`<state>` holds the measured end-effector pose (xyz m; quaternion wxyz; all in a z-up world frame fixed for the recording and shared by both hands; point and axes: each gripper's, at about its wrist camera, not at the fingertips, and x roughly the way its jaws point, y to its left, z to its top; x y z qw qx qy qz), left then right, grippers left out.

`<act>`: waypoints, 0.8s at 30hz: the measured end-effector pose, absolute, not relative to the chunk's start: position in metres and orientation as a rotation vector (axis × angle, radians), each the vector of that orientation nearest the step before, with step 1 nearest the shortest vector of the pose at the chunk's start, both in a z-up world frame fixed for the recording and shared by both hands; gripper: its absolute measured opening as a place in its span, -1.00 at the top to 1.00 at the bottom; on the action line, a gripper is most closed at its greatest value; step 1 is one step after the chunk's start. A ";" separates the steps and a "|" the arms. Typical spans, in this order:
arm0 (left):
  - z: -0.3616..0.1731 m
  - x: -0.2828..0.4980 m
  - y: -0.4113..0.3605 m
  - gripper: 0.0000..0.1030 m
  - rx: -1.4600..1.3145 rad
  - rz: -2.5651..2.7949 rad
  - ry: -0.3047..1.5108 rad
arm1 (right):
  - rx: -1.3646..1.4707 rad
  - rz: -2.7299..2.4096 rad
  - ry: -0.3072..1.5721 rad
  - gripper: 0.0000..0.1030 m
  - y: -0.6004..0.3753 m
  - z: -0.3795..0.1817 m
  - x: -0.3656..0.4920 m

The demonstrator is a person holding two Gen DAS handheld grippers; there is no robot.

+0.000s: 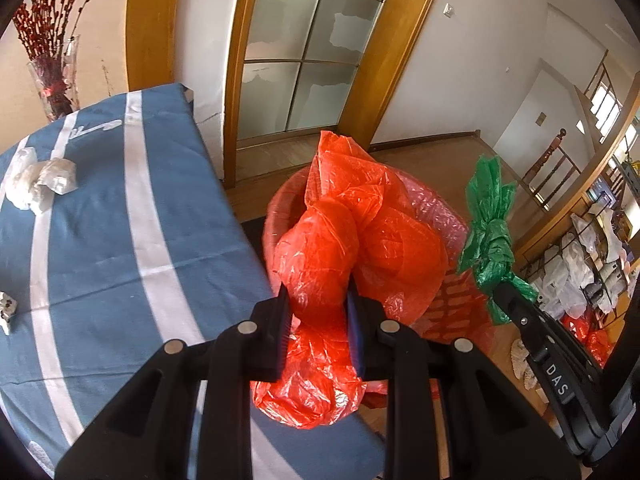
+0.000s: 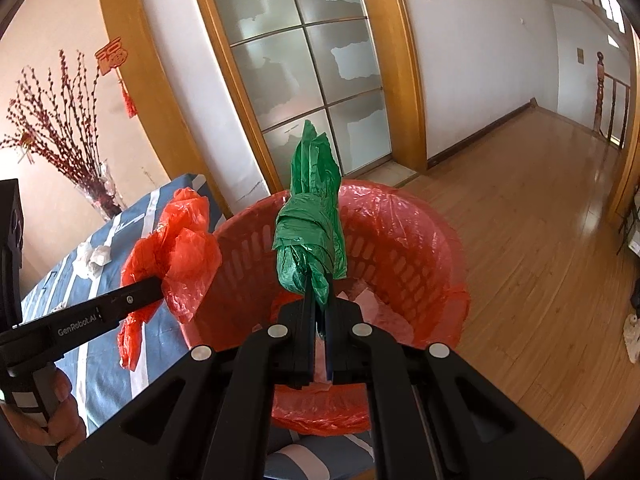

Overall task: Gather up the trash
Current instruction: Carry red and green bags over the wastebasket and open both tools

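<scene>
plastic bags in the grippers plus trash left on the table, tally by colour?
Red bag: 1, in the left gripper
Green bag: 1, in the right gripper
White wads on the table: 2 crumpled together, 1 at the left edge
Total: 5. The basket has a red liner, not counted.

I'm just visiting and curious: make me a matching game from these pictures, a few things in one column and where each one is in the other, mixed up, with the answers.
Things:
1. red bag
2. green bag
3. tissues
4. branches

Places:
A. in a glass vase beyond the table
B. lying on the blue striped table
C. pinched in the right gripper, over the basket
D. clamped in the left gripper

Pairs: 1-D, 2-C, 3-B, 4-A
</scene>
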<state>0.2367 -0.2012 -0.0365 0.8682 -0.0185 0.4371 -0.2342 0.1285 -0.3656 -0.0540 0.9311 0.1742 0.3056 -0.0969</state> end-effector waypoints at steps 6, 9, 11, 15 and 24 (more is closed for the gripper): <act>-0.037 0.241 -0.215 0.52 -0.050 -0.523 0.924 | 0.386 -0.207 0.621 0.93 -0.375 -0.056 0.129; -0.037 0.245 -0.221 0.51 -0.058 -0.538 0.927 | 0.406 -0.210 0.612 0.93 -0.380 -0.054 0.129; -0.037 0.248 -0.225 0.51 -0.064 -0.544 0.930 | 0.421 -0.210 0.607 0.93 -0.384 -0.053 0.129; -0.039 0.253 -0.229 0.50 -0.085 -0.556 0.943 | 0.433 -0.216 0.596 0.92 -0.390 -0.052 0.130; -0.050 0.258 -0.233 0.14 -0.080 -0.527 0.963 | 0.466 -0.219 0.607 0.46 -0.394 -0.060 0.133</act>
